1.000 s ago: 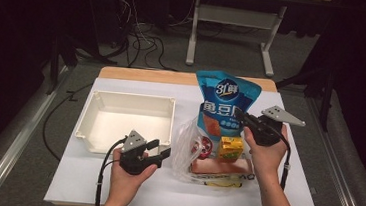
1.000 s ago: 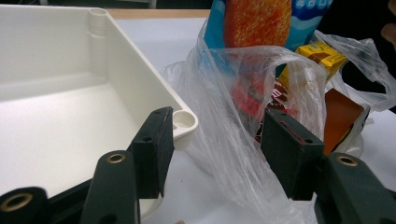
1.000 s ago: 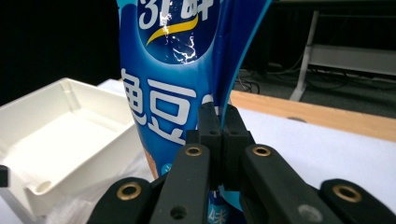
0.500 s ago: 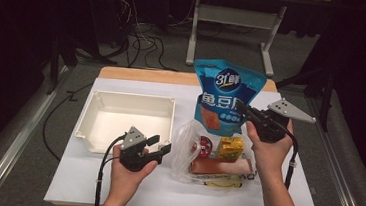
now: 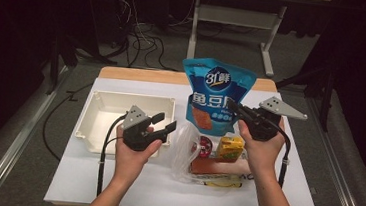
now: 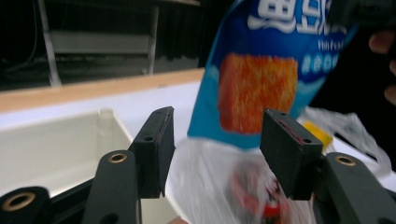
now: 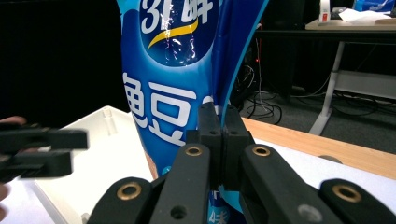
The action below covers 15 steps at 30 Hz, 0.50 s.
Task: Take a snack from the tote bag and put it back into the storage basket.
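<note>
Above table's right half, blue snack pouch [image 5: 216, 95] aloft, edge pinched in right gripper [image 5: 234, 107]; lower corner hidden behind jaws. Left gripper [image 5: 165, 122] agape, empty, beside white bin [image 5: 102, 102]. Clear bag [image 5: 185, 148] contents blurred.

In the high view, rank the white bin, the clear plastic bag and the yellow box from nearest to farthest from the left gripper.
From the left gripper:
1. white bin, directly behind and beside it, on the table's left.
2. clear plastic bag, just to its right.
3. yellow box, farther right, inside that bag, near the right hand.
</note>
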Each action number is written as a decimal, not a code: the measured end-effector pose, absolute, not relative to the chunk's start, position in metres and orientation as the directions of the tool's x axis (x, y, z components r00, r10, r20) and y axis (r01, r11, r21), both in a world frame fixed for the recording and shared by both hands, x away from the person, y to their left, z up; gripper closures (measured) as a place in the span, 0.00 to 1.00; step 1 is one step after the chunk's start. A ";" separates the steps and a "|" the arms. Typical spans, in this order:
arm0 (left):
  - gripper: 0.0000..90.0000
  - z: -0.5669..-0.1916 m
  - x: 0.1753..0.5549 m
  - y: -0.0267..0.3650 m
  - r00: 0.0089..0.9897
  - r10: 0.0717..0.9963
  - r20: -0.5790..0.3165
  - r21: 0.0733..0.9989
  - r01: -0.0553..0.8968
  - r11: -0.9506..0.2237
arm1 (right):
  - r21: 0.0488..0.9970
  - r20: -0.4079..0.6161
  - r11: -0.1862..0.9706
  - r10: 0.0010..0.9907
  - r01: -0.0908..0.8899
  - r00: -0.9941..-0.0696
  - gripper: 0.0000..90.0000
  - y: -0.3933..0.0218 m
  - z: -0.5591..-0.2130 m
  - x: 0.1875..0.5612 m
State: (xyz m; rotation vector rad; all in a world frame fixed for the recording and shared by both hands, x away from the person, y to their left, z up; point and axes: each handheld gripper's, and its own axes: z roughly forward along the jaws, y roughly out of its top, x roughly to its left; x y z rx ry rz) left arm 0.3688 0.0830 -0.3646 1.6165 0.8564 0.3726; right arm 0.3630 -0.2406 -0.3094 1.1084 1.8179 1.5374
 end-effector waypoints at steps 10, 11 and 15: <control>0.48 -0.353 0.385 0.068 0.708 0.670 -0.225 0.958 0.286 0.019 | 0.966 0.133 0.020 0.818 0.259 -0.560 1.00 -0.232 -0.312 0.364; 0.48 -0.353 0.386 0.066 0.713 0.661 -0.234 0.958 0.286 0.031 | 0.966 0.131 0.022 0.816 0.257 -0.563 1.00 -0.231 -0.312 0.364; 0.45 -0.346 0.390 0.055 0.724 0.645 -0.244 0.955 0.296 0.029 | 0.967 0.129 0.025 0.810 0.254 -0.572 1.00 -0.227 -0.312 0.363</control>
